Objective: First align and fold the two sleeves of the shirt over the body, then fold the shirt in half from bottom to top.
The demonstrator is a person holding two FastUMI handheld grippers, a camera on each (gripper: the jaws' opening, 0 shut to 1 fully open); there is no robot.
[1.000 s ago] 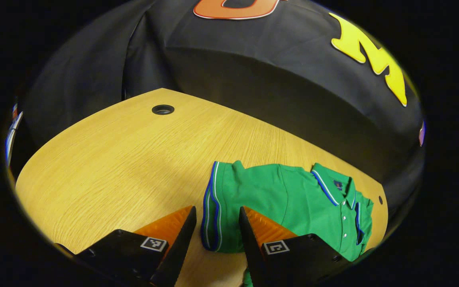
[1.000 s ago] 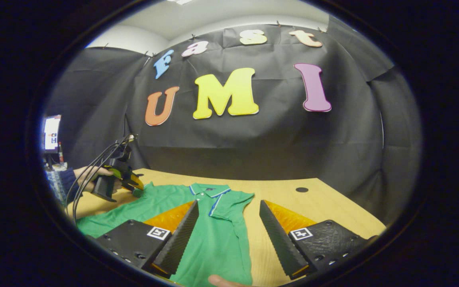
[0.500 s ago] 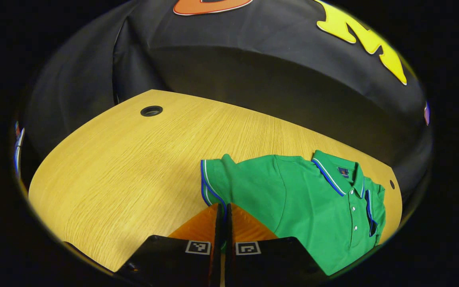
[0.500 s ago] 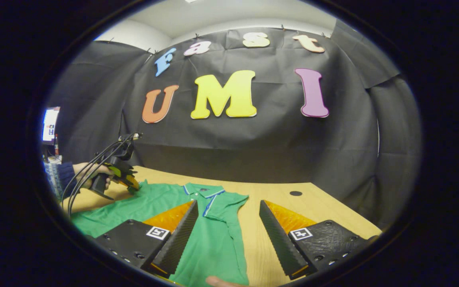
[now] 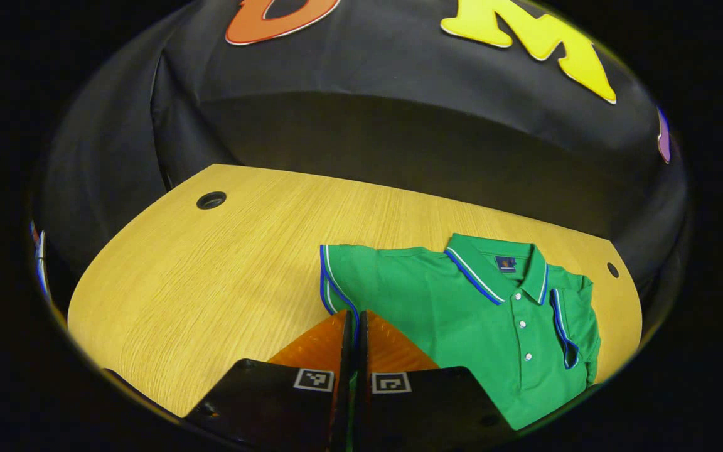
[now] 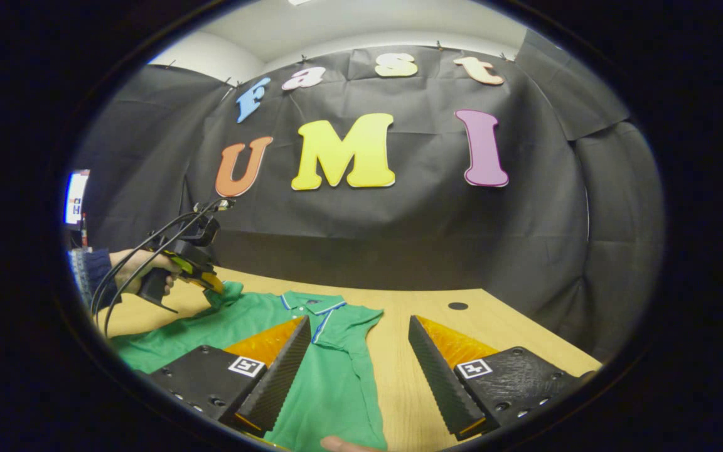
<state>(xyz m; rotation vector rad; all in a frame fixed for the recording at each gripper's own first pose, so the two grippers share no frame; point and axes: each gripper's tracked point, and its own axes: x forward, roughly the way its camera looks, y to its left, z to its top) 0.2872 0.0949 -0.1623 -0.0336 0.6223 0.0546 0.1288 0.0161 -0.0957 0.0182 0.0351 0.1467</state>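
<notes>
The shirt (image 5: 462, 307) lay flat on the desk (image 5: 211, 282), collar (image 5: 499, 270) toward the booth wall, buttons showing down its front. In the left gripper view the far sleeve (image 5: 572, 320) was already folded over the body, its striped cuff lying beside the placket. The near sleeve (image 5: 336, 276) spread out at the shirt's left edge, and the left gripper (image 5: 353, 326) had its jaws closed together on that sleeve's striped hem, a thin strip of cloth caught between them. A round cable hole (image 5: 211, 200) sat in the desk well apart from the shirt, and a smaller hole (image 5: 612, 270) lay just beyond the folded sleeve.

In the right gripper view the right gripper (image 6: 358, 351) hung over the shirt's lower half with its jaws wide, touching nothing. Farther off, a hand (image 6: 142, 267) held the left gripper at the lifted sleeve, cables (image 6: 148, 245) arching from it. A fingertip (image 6: 336, 444) showed at the bottom edge, at the shirt's hem.
</notes>
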